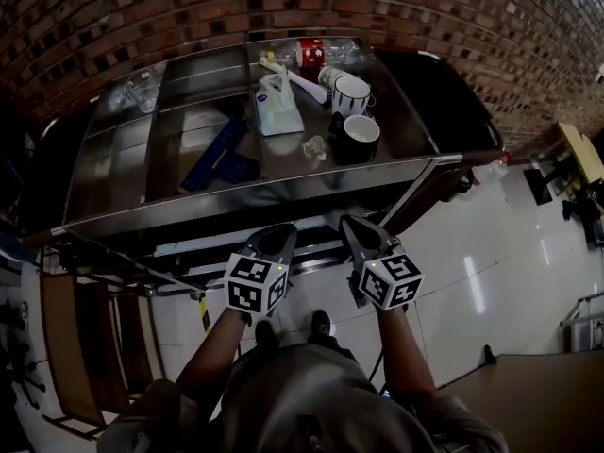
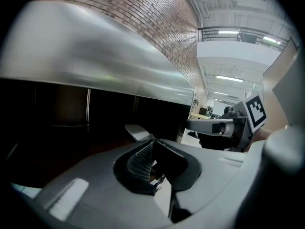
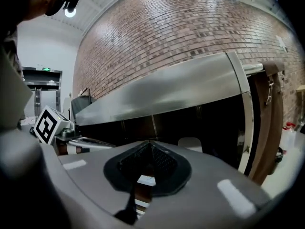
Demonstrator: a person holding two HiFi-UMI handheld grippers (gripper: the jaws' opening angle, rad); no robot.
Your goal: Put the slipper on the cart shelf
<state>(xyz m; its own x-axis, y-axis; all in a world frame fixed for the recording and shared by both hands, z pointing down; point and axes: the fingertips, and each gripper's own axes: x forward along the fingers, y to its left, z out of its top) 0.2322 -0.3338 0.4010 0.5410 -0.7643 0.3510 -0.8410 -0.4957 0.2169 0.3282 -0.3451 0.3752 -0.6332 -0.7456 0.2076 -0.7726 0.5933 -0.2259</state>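
Observation:
Both grippers hang side by side in front of the steel cart (image 1: 113, 217), just below its top's front edge. My left gripper (image 1: 281, 230) has its jaws together with nothing between them, as its own view shows (image 2: 152, 140). My right gripper (image 1: 351, 223) is shut and empty too (image 3: 150, 144). A pale rounded thing (image 2: 137, 131) lies in the dark space under the cart's top, just beyond both sets of tips (image 3: 190, 143); I cannot tell whether it is the slipper. The rest of that lower shelf is hidden in shadow.
On the cart's top stand a white mug (image 1: 351, 93), a black mug (image 1: 360, 137), a lying bottle with a red label (image 1: 311, 52), a clear glass (image 1: 142, 88), a white pack (image 1: 277, 105) and flat blue things (image 1: 219, 157). A brick wall (image 1: 85, 26) runs behind.

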